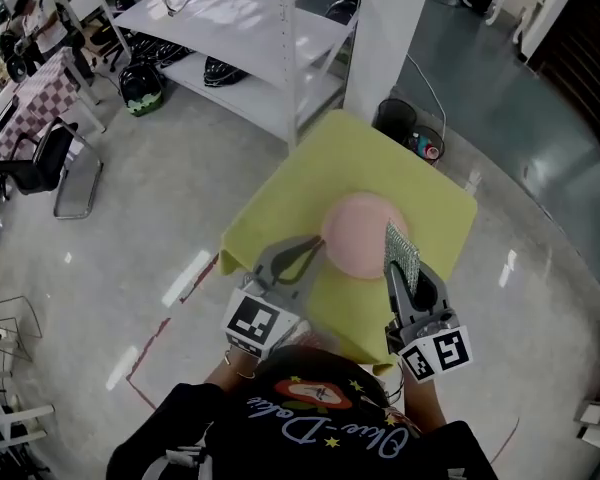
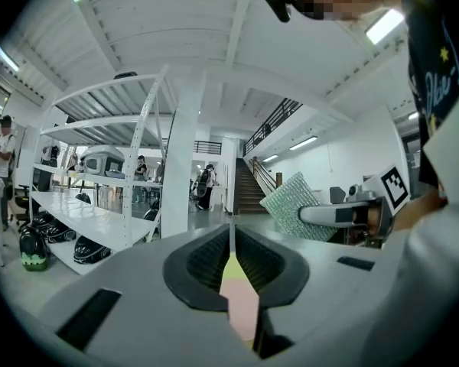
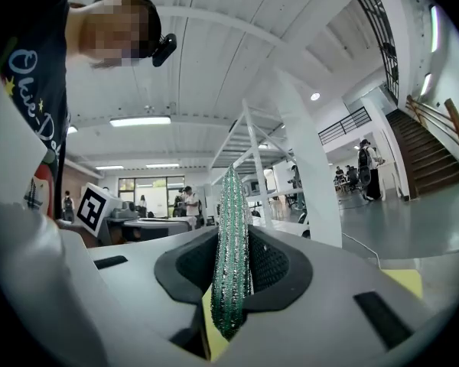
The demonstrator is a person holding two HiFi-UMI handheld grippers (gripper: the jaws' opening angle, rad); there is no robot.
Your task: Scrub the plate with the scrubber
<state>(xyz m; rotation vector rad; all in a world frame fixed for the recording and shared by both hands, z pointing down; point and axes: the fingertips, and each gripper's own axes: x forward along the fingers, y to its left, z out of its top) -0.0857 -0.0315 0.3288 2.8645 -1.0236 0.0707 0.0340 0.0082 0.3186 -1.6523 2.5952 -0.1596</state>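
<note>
A round pink plate lies flat in the middle of the yellow-green table. My left gripper is shut, with its tips at the plate's left rim; whether they touch it I cannot tell. In the left gripper view, the slit between the jaws of the left gripper shows only a sliver of pink plate and yellow table. My right gripper is shut on a green-silver mesh scrubber, which stands upright over the plate's right edge. In the right gripper view the scrubber stands on edge between the jaws.
White shelving and a white pillar stand behind the table. A black bin sits at the far corner. Chairs and a checkered table are at the left. Grey floor surrounds the small table.
</note>
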